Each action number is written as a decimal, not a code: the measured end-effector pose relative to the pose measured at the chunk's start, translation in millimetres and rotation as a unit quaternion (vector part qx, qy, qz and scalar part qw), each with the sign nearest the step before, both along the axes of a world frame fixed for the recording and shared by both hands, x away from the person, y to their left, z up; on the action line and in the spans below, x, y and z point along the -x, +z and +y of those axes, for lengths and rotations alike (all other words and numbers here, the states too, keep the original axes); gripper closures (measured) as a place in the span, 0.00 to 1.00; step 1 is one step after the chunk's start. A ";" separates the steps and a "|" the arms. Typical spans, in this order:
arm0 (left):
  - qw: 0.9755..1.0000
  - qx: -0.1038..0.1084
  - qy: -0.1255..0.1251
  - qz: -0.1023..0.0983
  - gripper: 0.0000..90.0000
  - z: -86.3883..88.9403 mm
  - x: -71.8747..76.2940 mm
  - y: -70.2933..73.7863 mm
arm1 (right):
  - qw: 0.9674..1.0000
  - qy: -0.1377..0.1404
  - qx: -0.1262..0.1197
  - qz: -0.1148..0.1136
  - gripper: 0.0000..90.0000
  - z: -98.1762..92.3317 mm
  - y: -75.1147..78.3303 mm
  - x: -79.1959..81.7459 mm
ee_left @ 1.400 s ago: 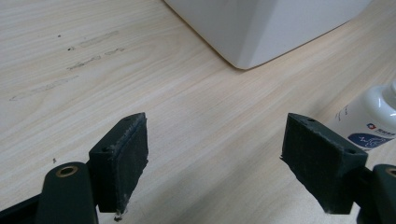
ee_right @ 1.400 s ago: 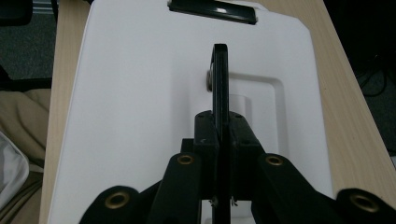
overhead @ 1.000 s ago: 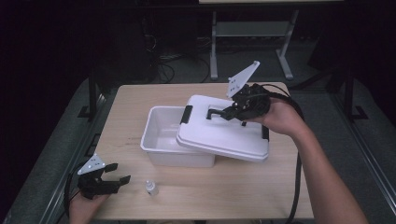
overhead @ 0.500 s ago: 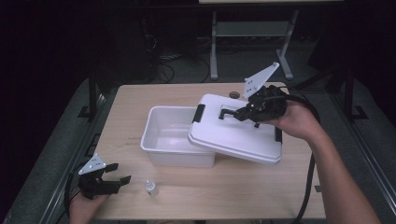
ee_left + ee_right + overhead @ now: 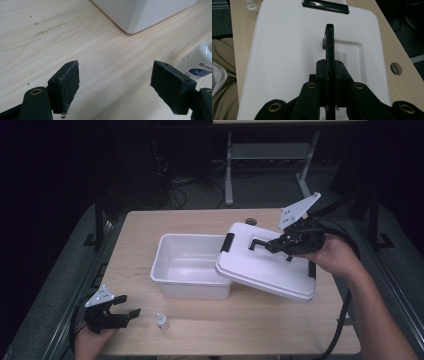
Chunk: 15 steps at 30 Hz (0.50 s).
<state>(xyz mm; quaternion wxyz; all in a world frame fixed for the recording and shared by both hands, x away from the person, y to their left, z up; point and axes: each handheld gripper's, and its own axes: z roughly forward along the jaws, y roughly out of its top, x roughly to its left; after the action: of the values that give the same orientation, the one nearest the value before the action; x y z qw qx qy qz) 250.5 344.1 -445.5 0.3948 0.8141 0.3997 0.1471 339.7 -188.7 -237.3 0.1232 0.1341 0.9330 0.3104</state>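
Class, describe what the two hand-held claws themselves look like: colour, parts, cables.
Both the left claw and the right claw are black, each topped by a grey three-cornered plate. Brass-coloured rivets mark the jaw links. A thick black cable trails from the right one.

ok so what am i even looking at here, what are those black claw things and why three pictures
No robot: a person holds a hand-held gripper in each hand, two black jaws that pinch. The high view looks down from above the table. The other two pictures come from cameras that ride on each gripper and look along its jaws.

On the table stand a white tub and a small bottle. The right gripper is shut on the black handle of the white lid and holds the lid tilted, its left edge over the tub's right rim. The left gripper is open, low over the table near the bottle, and holds nothing.
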 end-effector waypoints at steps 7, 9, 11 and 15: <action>1.000 -0.001 -0.001 0.000 0.25 -0.4 0.3 0.0 | 1.000 -0.017 0.000 0.003 0.93 -16.4 -4.9 5.5; 1.000 -0.001 -0.001 0.000 0.25 -0.5 0.1 -0.1 | 1.000 -0.021 -0.002 0.002 0.93 -20.8 -5.8 6.8; 1.000 -0.004 -0.002 0.000 0.25 -0.9 -0.7 -0.3 | 1.000 -0.026 -0.001 0.004 0.93 -24.8 -6.2 8.3; 1.000 -0.005 -0.003 -0.001 0.25 -1.5 -0.4 0.2 | 1.000 -0.028 -0.002 0.001 0.93 -30.3 -6.9 9.9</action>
<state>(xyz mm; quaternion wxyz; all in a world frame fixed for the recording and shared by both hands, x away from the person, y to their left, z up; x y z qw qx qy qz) 250.9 342.5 -445.3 0.3911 0.8172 0.3964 0.1486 329.8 -219.0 -244.2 0.1310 0.1603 0.9285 0.3082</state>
